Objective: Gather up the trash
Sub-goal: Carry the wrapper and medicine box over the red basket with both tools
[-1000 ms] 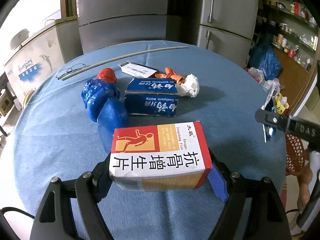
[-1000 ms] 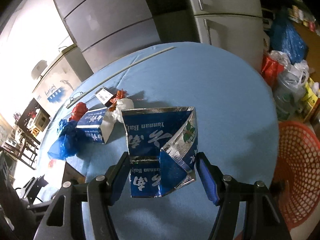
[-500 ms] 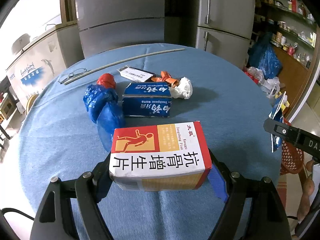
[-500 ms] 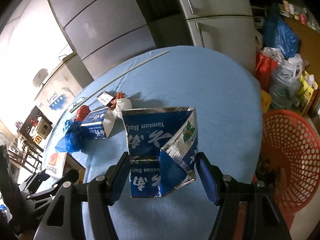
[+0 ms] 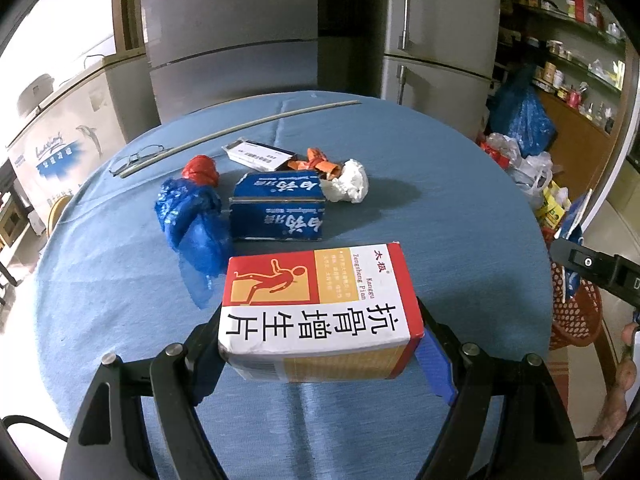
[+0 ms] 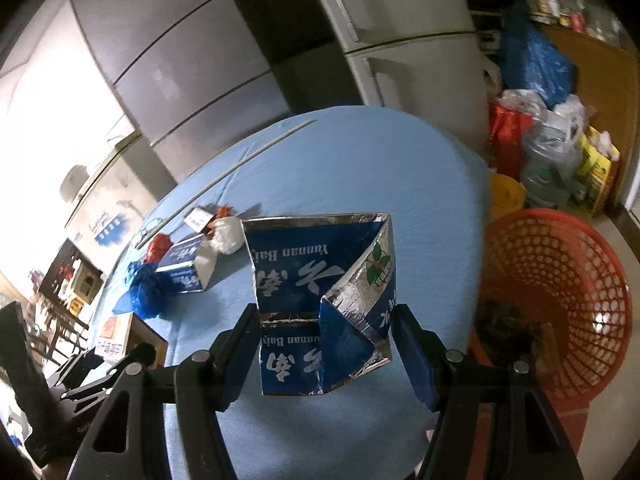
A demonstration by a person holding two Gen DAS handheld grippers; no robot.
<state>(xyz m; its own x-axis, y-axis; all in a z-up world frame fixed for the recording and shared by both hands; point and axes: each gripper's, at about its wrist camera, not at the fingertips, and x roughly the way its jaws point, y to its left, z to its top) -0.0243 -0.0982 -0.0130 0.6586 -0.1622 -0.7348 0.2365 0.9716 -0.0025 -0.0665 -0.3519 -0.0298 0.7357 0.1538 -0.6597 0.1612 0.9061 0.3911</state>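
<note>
My left gripper is shut on a red, white and yellow medicine box, held above the near part of the round blue table. My right gripper is shut on a torn blue and silver carton, held over the table's right edge. Beside that edge, on the floor, stands an orange mesh basket with dark scraps in its bottom. On the table lie a blue toothpaste box, a crumpled blue bag, a red wad, a white paper ball and orange scraps.
A thin rod, a pair of glasses and a white card lie near the table's far side. Grey refrigerators stand behind. Bags and bottles crowd the floor beyond the basket.
My right gripper has carried the carton rightward toward the table's edge; the orange basket now shows far larger. The left gripper and its box have stayed put.
</note>
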